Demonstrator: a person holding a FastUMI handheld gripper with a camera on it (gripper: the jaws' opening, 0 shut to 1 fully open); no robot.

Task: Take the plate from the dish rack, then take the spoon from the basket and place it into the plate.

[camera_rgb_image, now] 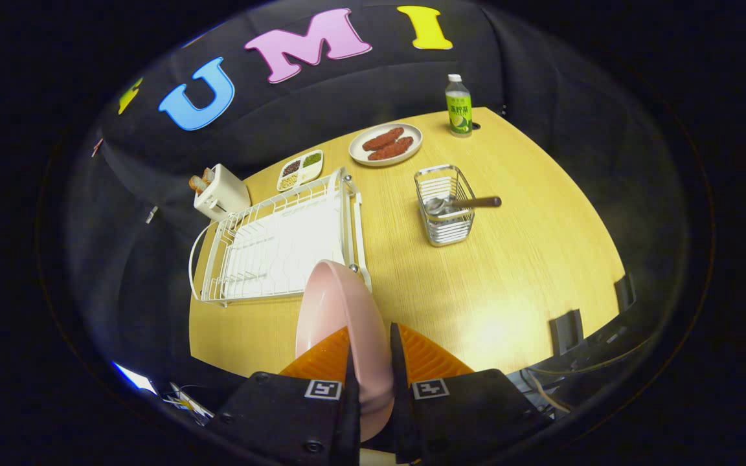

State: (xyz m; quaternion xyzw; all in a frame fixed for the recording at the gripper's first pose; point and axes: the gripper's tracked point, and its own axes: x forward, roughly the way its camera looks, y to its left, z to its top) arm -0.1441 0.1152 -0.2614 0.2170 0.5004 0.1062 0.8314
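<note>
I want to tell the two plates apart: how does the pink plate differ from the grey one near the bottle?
The pink plate is held on edge, clamped between the claw fingers, above the table; the grey plate lies flat on the table. The pink plate is empty; the grey plate carries two brown food pieces. Both are rimmed dishes.

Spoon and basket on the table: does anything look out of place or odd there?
Slightly. The spoon lies tilted across the basket, its handle sticking out over the rim. Meanwhile the gripper holds the pink plate on edge.
</note>
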